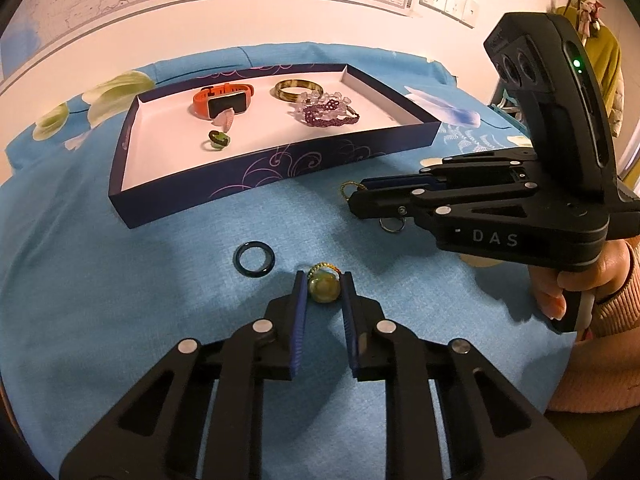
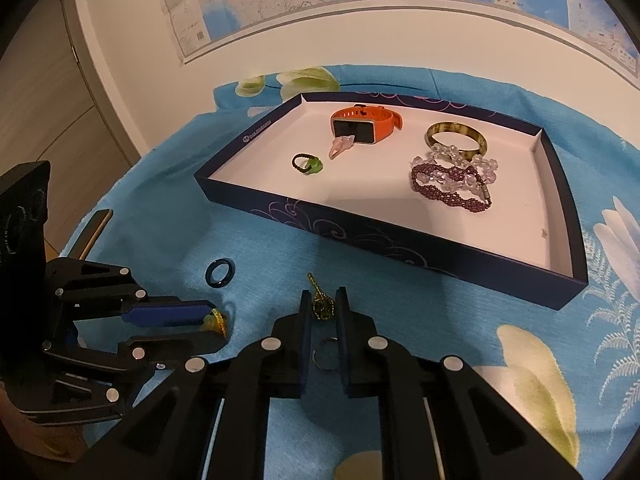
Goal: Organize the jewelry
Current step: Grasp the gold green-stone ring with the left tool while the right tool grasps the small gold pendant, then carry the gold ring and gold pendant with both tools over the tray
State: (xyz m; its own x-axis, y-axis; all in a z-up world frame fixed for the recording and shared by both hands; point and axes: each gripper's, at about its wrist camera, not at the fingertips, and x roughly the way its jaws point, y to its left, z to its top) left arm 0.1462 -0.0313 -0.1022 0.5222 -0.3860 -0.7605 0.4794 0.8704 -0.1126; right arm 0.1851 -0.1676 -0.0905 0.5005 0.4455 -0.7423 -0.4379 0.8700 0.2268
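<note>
**Both grippers closing in on the last loose pieces**

The left gripper (image 1: 323, 286) is sitting low over the blue floral cloth (image 1: 120, 300), its blue-padded fingers (image 1: 301, 300) bracketing a round yellow-green stone pendant on a braided gold cord (image 1: 324, 286). The jaws are standing just beside the stone on either side; whether they are actually pressing it I cannot tell. Just to the far left of it, a dark glossy ring (image 1: 255, 259) is lying untouched on the cloth.

The right gripper (image 2: 323, 308) is hovering over a small dark charm with a gold cord and a metal split ring (image 2: 322, 307). Its jaws are narrowly parted around the charm, and contact is likewise not clear.

Farther away, the shallow navy cardboard tray with a white floor (image 1: 276, 160) is already holding an orange-strapped smartwatch (image 1: 224, 100), a pale pink crystal (image 1: 225, 119), a small green-stoned ring (image 1: 218, 140), a brown-and-yellow bangle (image 1: 298, 90) and a heap of purple and clear bead bracelets (image 1: 326, 110).

The step in hand looks like pick-up: two items being taken at once, with the tray well filled. The next move probably calls for firm closure on the smooth, rounded stone, which could squirt out sideways, then a lift clear of the tray's near wall before setting each piece on bare white floor. The dark ring would remain.
</note>
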